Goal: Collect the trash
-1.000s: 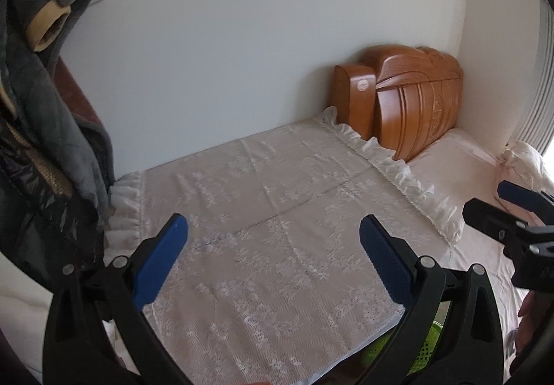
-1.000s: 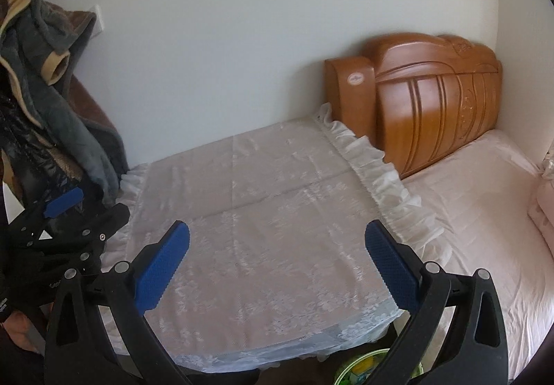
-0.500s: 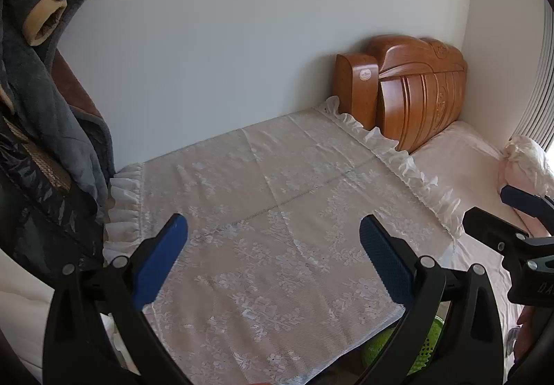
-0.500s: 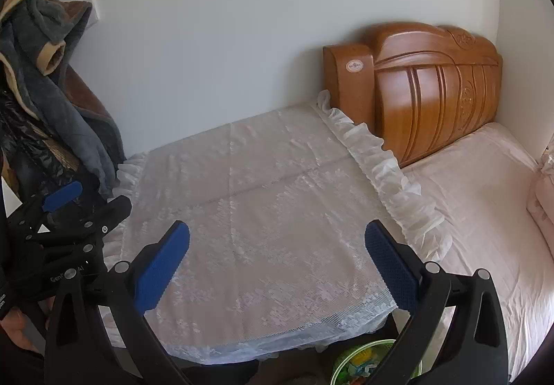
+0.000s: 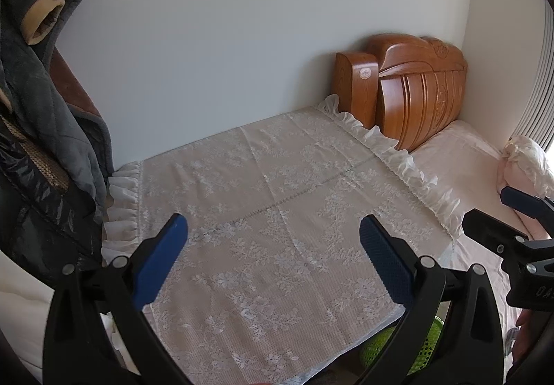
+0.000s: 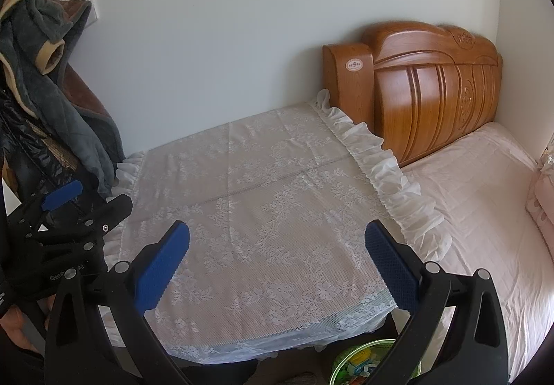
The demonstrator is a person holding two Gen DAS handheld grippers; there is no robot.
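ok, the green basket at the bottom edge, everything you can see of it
Only partly visible. The green basket sits low by the table's near corner, below the hanging edge of the lace cloth, next to the bed. It looks like round lime-green plastic; the left wrist view shows a perforated mesh wall. The right wrist view looks into its open top, where colourful items lie, too small to identify. The right claw frame hides much of it. Nothing grips it.
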